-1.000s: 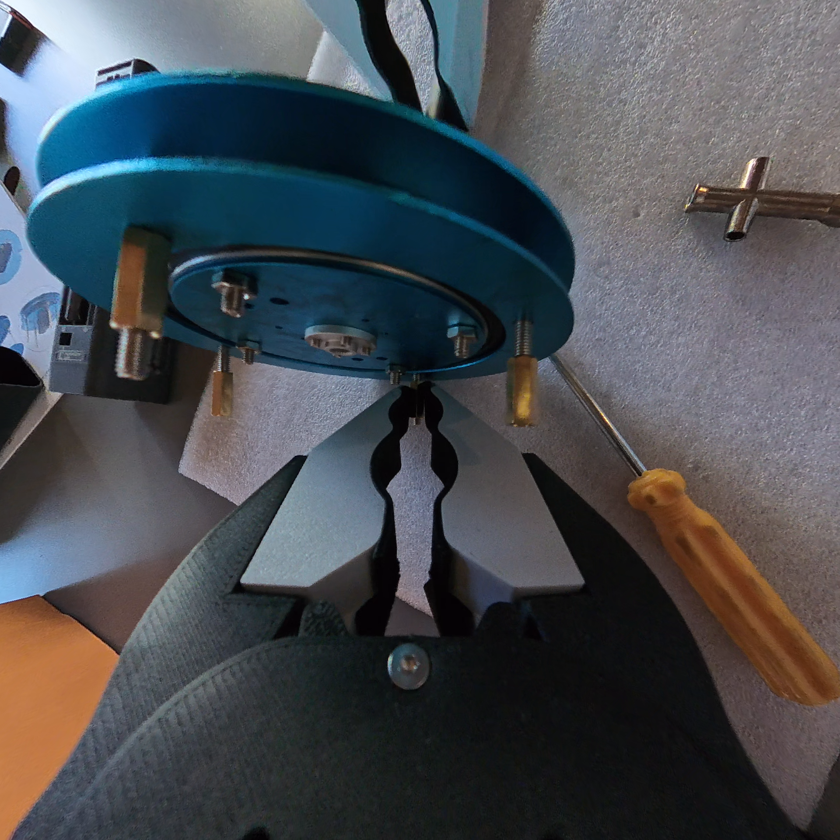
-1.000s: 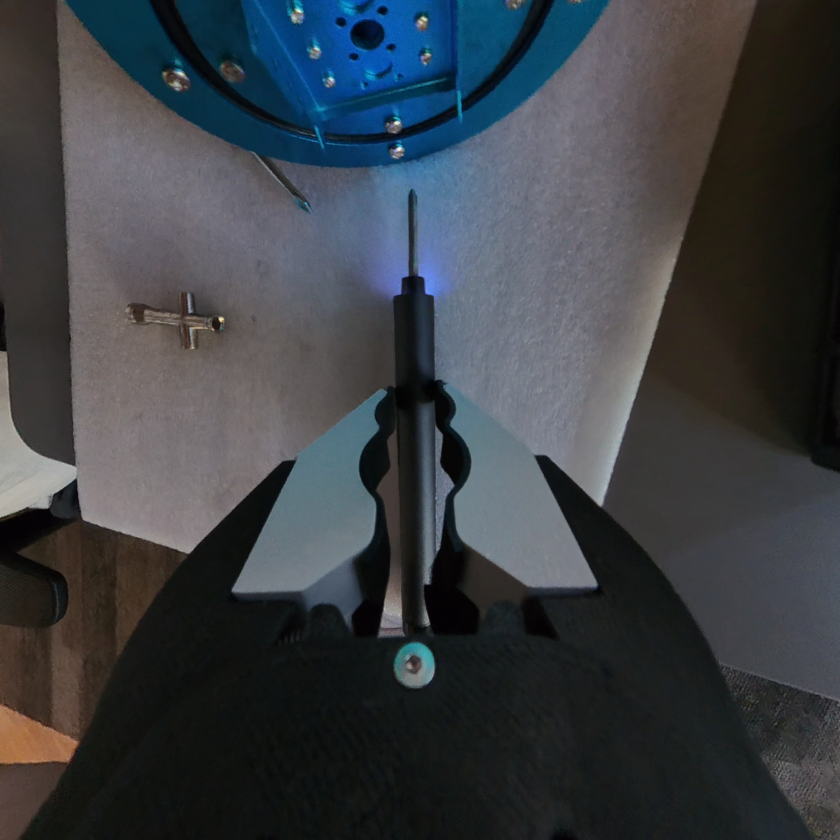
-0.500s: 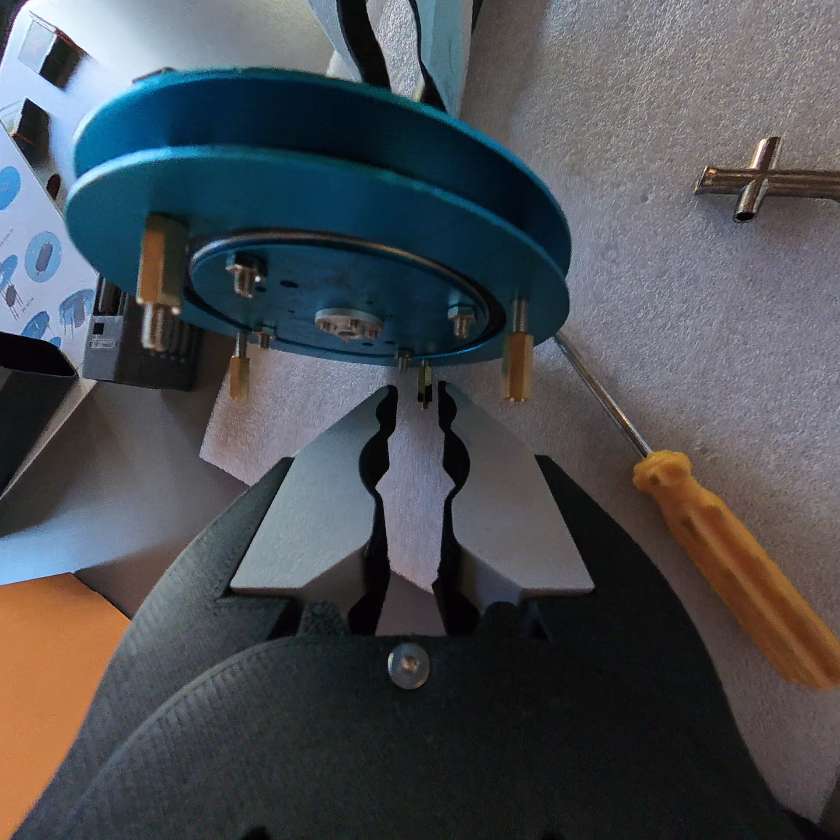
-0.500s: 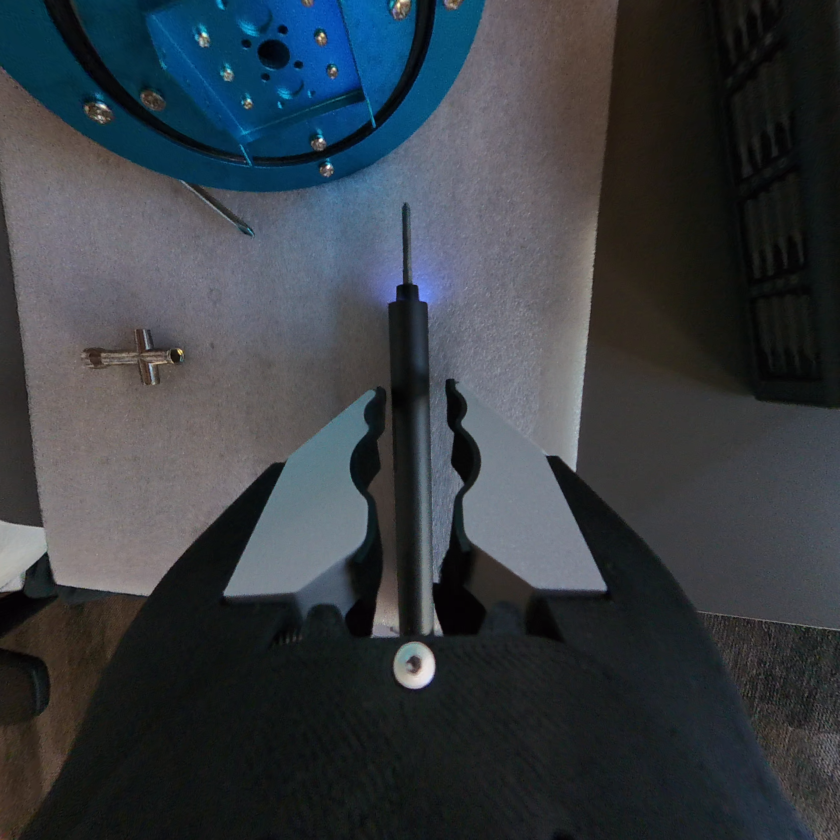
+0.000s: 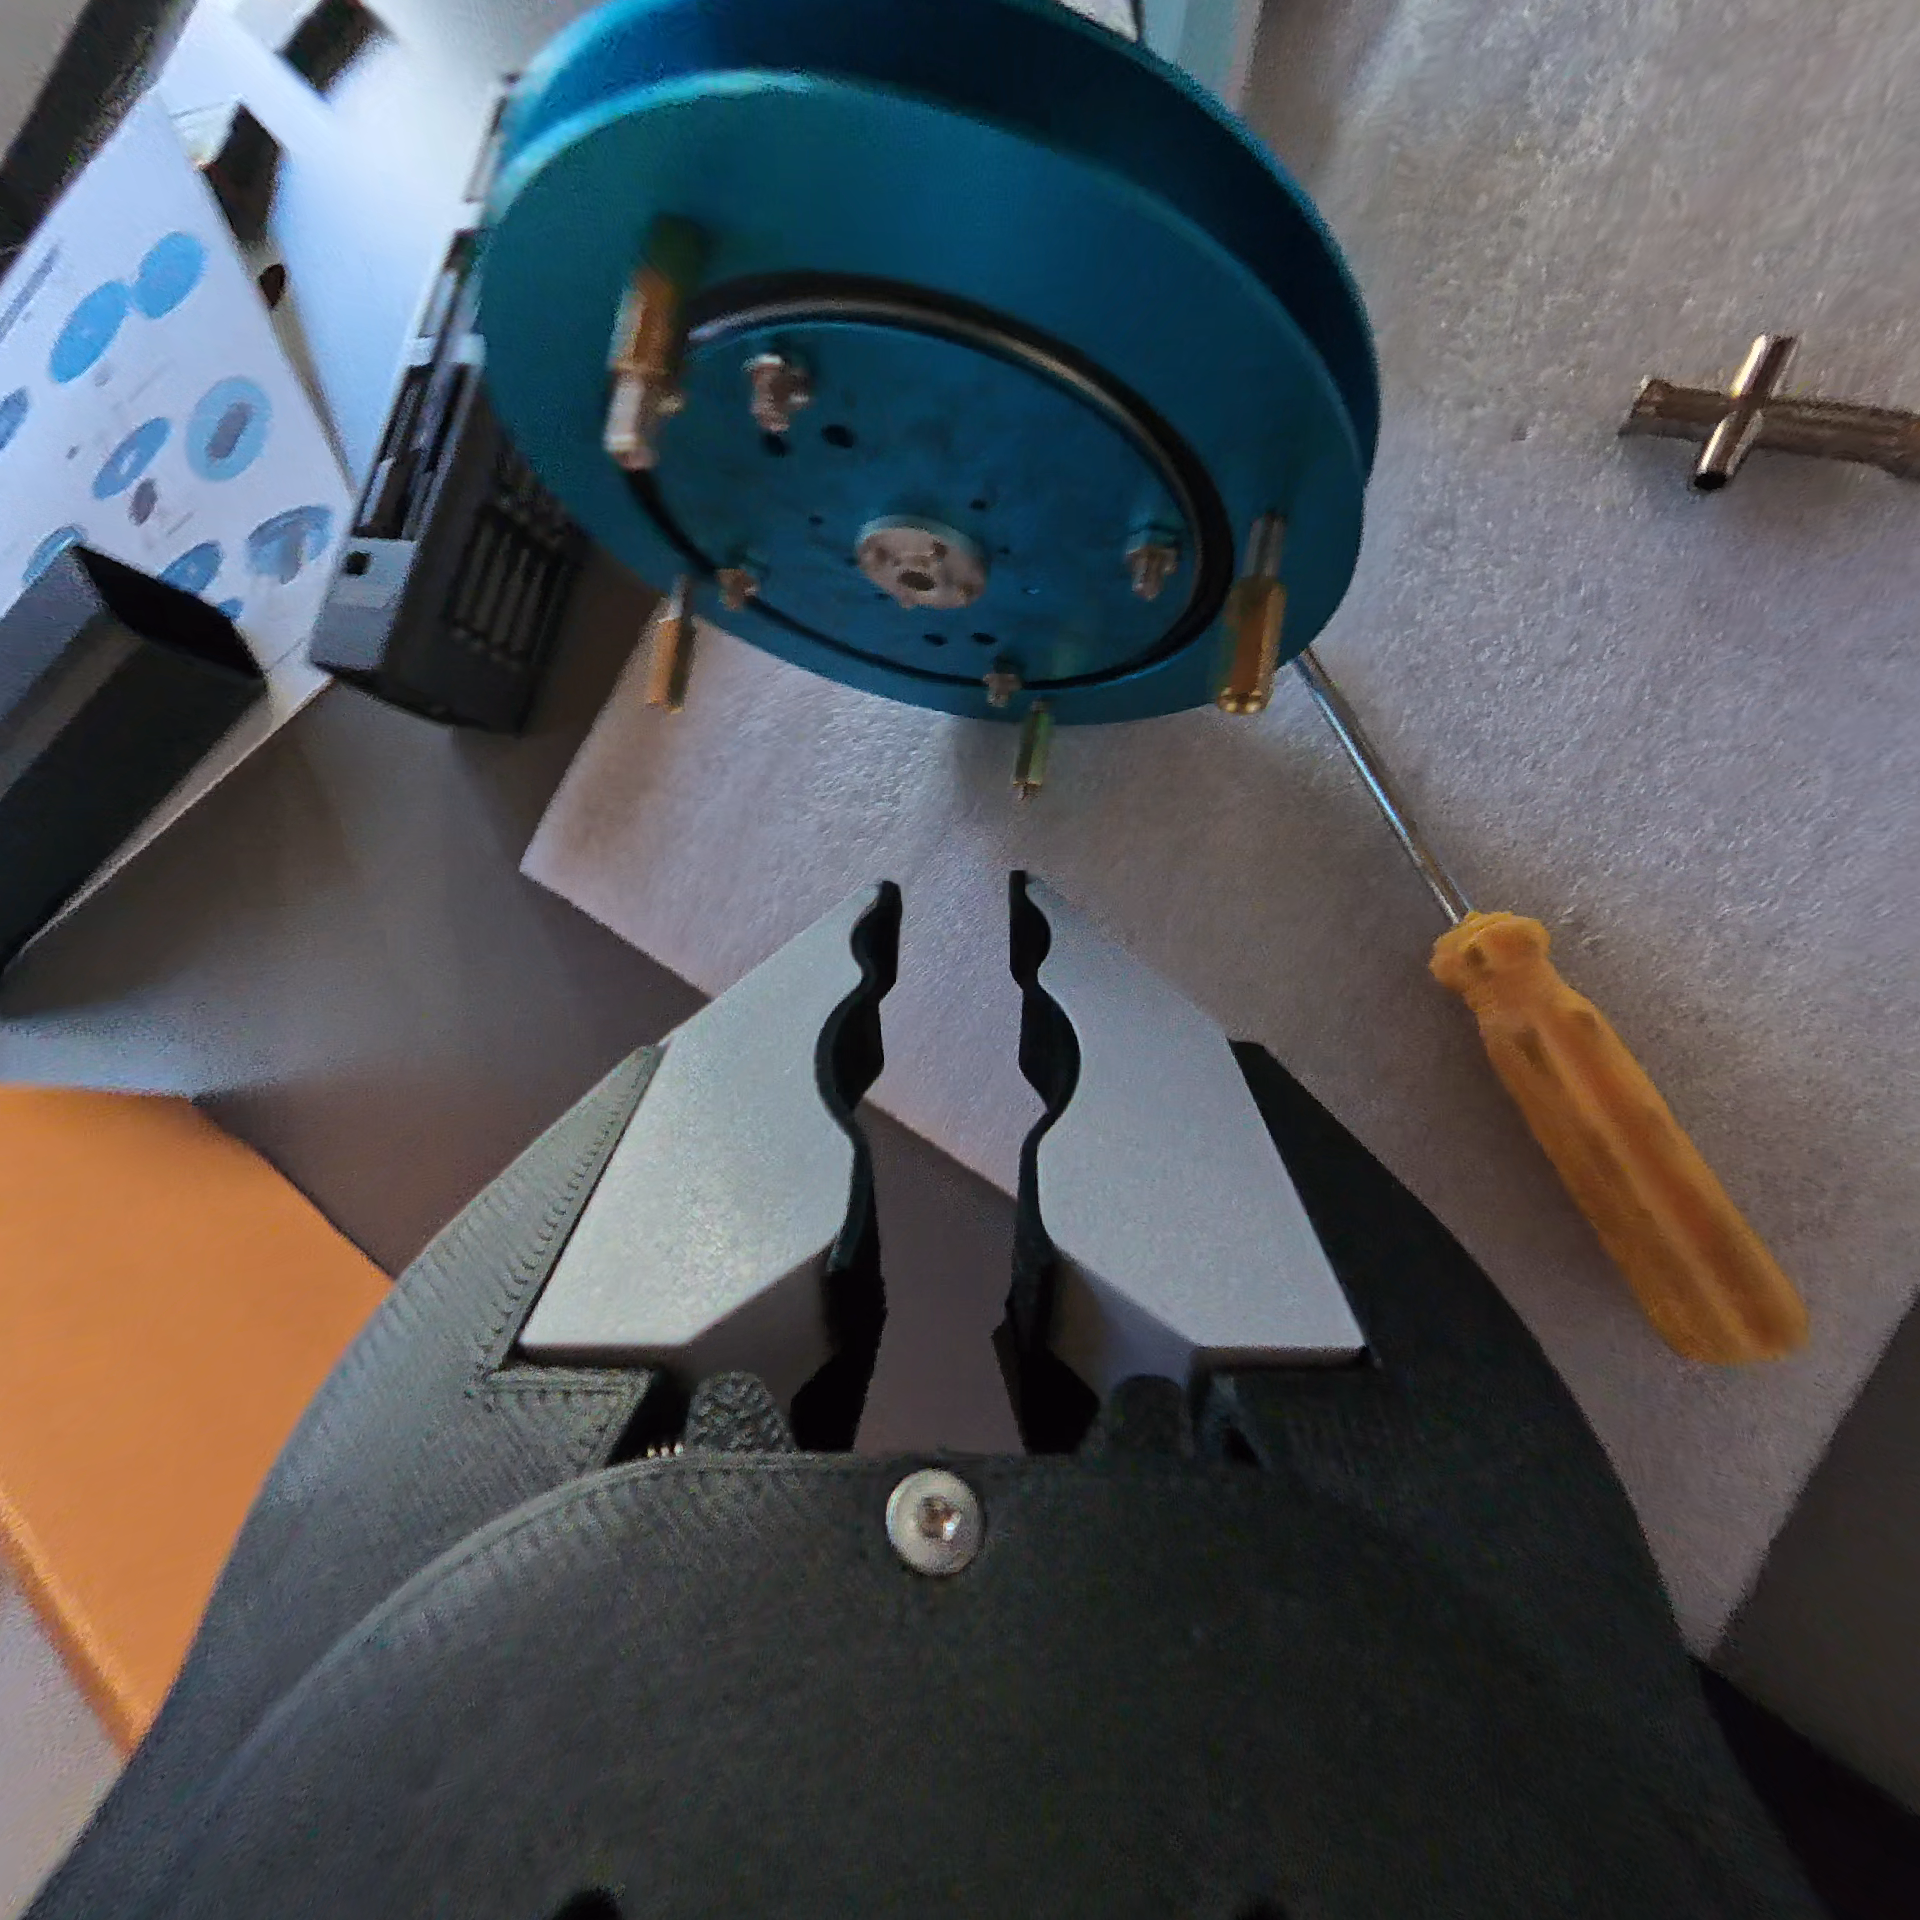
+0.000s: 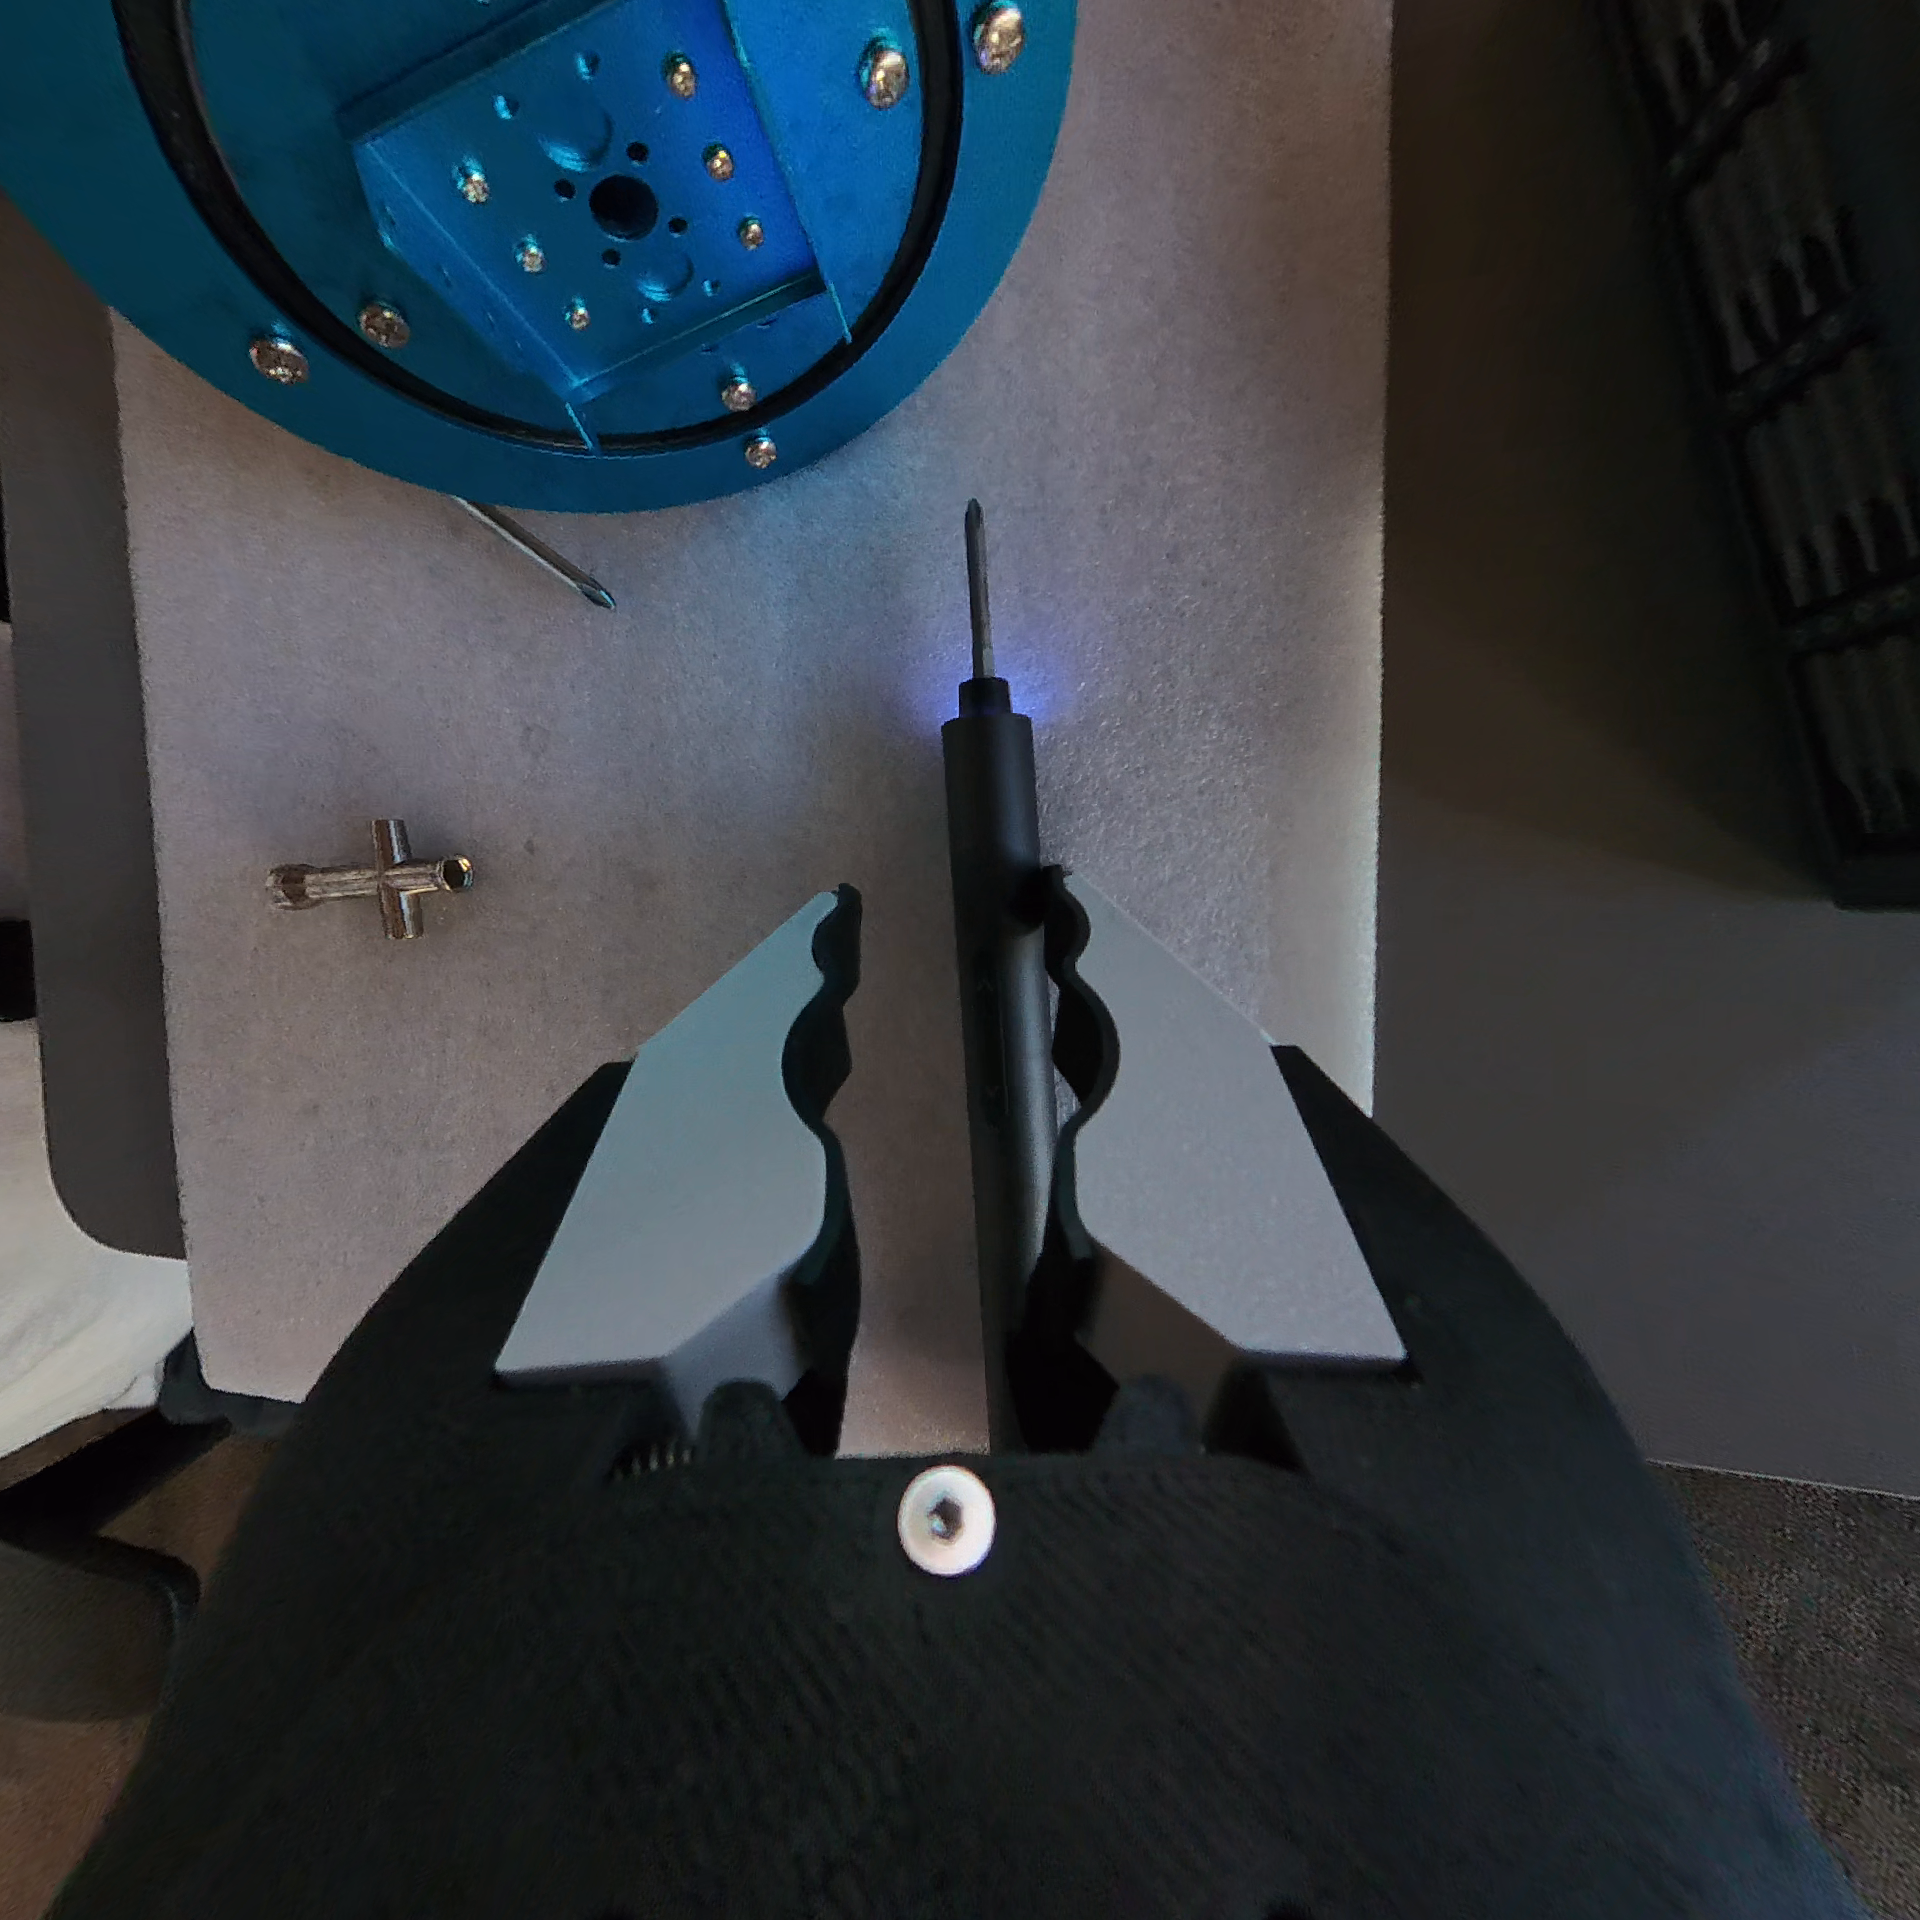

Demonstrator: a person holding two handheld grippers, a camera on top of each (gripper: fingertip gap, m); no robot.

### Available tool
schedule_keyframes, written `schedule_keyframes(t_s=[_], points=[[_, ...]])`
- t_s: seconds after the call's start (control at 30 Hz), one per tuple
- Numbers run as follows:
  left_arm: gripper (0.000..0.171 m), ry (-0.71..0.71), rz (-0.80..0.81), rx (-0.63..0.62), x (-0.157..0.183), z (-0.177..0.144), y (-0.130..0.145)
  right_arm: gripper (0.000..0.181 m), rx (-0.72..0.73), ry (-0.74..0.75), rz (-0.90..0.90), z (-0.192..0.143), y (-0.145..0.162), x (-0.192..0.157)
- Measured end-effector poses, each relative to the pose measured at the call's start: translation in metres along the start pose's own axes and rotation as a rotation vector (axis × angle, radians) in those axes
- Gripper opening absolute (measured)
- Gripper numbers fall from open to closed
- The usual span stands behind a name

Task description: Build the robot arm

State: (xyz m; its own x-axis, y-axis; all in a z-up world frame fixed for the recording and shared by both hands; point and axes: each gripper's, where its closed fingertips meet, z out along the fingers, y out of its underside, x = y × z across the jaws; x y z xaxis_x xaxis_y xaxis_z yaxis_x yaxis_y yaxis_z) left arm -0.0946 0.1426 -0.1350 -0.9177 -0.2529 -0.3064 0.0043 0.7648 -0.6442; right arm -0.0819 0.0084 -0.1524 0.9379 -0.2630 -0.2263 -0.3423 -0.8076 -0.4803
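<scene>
The left tongs (image 5: 945, 894) gape slightly and hold nothing, just short of a brass post (image 5: 1032, 750) under the blue disc (image 5: 925, 416). The right tongs (image 6: 951, 894) stand open; the black screwdriver (image 6: 992, 935) leans on one finger over the foam pad (image 6: 727, 727)

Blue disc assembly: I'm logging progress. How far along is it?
Done: brass standoffs stand on the blue disc assembly. In hand: nothing clamped; left claw open, empty; right claw open, black driver leaning on one finger. Left: unclear; yellow screwdriver and cross wrench lie on the foam.
</scene>
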Motion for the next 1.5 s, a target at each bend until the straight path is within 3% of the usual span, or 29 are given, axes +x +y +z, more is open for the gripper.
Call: schedule_keyframes(t_s=[0.23,0.4,0.6,0.73,0.8,0.93,1.3,1.4,1.5], points=[[0.02,-0.016,-0.201,0.169,-0.005,-0.038,-0.029,0.034,0.028,0.053,-0.032,-0.001,0.002,0.001],[0.02,0.016,-0.203,0.144,0.002,-0.031,-0.022,0.034,0.015,0.063,-0.034,-0.003,0.005,0.001],[0.017,0.086,-0.097,0.067,0.01,0.001,-0.016,0.033,-0.012,0.068,-0.023,-0.004,0.006,0.002],[0.016,0.149,-0.086,0.024,0.012,0.017,-0.011,0.015,-0.014,0.1,-0.063,-0.005,0.005,0.004],[0.015,0.172,-0.083,0.004,0.014,0.023,-0.008,0.015,-0.023,0.107,-0.084,-0.004,0.005,0.003],[0.005,0.195,-0.092,0.033,0.015,0.025,-0.01,0.015,-0.022,0.106,-0.105,-0.004,0.005,0.003],[0.002,0.196,-0.014,0.003,0.016,0.028,-0.01,0.019,-0.045,0.076,-0.129,0.001,0.005,0.0],[0.002,0.181,0.001,-0.001,0.016,0.028,-0.01,0.031,0.003,0.043,-0.135,0.0,-0.007,-0.008],[0.002,0.169,0.021,-0.014,0.016,0.029,-0.01,0.031,0.054,0.059,-0.172,-0.003,-0.025,-0.012]])
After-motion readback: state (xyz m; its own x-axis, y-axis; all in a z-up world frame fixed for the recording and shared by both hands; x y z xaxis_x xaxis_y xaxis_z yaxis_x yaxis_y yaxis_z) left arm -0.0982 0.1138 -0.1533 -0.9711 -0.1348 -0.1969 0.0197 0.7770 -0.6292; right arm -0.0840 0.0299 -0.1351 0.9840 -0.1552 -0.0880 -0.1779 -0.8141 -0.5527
